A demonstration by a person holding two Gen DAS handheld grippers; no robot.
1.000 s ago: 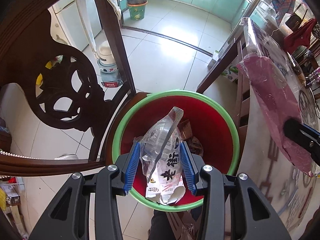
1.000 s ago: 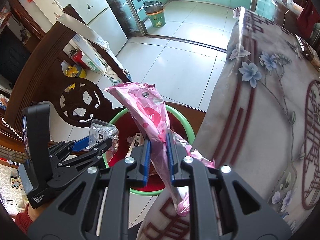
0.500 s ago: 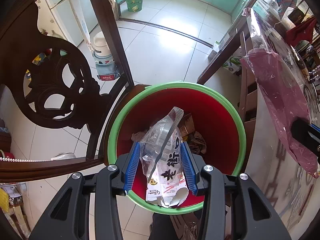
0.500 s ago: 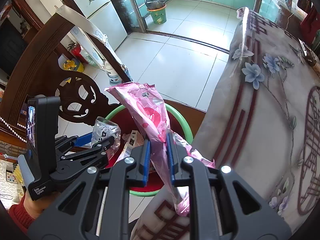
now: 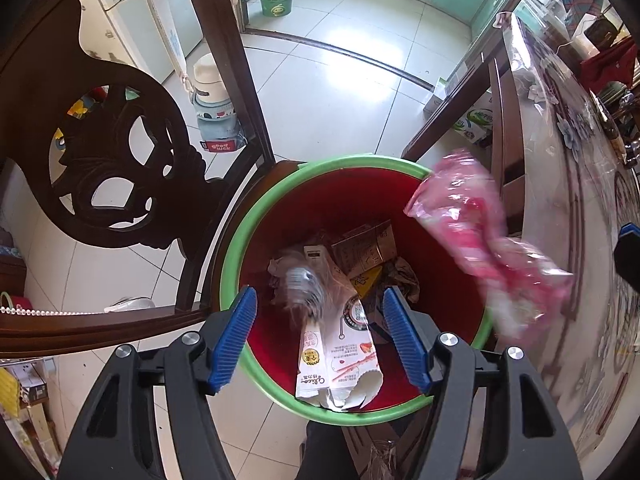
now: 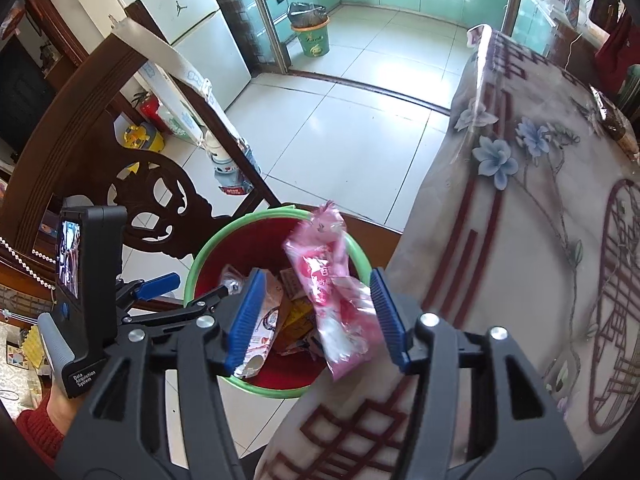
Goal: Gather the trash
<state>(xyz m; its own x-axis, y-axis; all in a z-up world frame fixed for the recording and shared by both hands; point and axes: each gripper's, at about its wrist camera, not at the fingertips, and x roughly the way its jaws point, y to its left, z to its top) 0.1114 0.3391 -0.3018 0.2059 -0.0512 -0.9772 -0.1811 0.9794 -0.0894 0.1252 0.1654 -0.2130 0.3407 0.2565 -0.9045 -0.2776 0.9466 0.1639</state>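
Observation:
A red bin with a green rim (image 5: 256, 216) (image 6: 200, 256) stands on a chair seat beside the table. My left gripper (image 5: 322, 338) is open above the bin. A clear wrapper (image 5: 308, 286), blurred, drops between its pads onto the trash inside. My right gripper (image 6: 316, 316) is open over the bin's table side. A pink wrapper (image 6: 336, 292) (image 5: 484, 248) hangs loose between its pads, touching neither, falling over the bin's rim. Cartons and wrappers (image 5: 344, 344) lie in the bin.
A carved dark wooden chair back (image 5: 116, 160) stands left of the bin. A table with a flowered plastic cloth (image 6: 540, 220) (image 5: 592, 240) is at the right. A green bin (image 6: 312, 38) stands far off on the tiled floor.
Both grippers have opened. The clear wrapper has left the left gripper and the pink wrapper has left the right one; both are dropping toward the bin.

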